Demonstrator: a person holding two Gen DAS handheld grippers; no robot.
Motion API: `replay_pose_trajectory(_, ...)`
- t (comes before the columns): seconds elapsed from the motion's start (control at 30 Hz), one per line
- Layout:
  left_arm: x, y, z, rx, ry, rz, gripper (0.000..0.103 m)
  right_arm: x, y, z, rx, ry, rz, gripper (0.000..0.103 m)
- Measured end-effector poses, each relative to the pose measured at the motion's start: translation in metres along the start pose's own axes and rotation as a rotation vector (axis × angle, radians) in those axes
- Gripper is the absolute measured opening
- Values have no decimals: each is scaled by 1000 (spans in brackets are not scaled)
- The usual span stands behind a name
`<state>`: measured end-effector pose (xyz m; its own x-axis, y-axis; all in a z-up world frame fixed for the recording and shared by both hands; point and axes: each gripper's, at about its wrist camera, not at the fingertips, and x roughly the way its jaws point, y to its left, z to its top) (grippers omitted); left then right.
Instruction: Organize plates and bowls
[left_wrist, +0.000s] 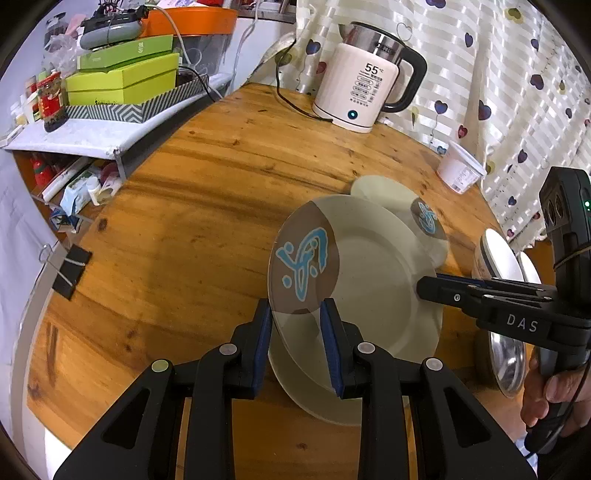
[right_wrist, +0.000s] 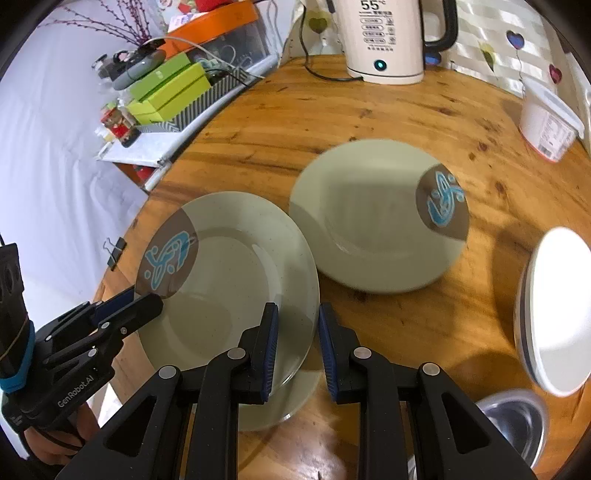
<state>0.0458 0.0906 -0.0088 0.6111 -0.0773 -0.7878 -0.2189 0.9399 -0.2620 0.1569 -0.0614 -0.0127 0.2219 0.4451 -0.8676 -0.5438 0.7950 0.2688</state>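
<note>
Left wrist view: the left tongs (left_wrist: 296, 325) straddle the near rim of a raised, tilted plate (left_wrist: 369, 295), pads apart from it; the right tongs (left_wrist: 428, 286) pinch its far rim. Right wrist view: right tongs (right_wrist: 295, 339) flank that plate's edge, grip unclear; a second plate (right_wrist: 373, 218) lies on the worktop (right_wrist: 424, 317) beside it

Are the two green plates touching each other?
Cannot tell. In the right wrist view the near plate rim passes close beside the far plate, but it looks lifted and tilted; in the left wrist view they overlap, hiding any gap.
</note>
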Motion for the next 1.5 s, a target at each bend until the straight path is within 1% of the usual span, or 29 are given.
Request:
replay_pose_trajectory(0.2,1,-5,-9,8,17,5,28,1,-4,-12,7,12,-8,22)
replay_pose_trajectory(0.4,4,-5,-15,5,31,12,28,4,-4,-18,9,22,-11,22)
replay_pose_trajectory(0.87,6,-4,-19,6,41,24,28,11,-4,-19,6,35,-13,22)
replay_pose_trajectory(1.2,8,-4,-22,8,45,27,28,11,0,-20,-16,33,-30,25)
replay_pose_trajectory(1.5,7,1,-22,-3,42,6,28,9,0,-21,-21,11,-26,25)
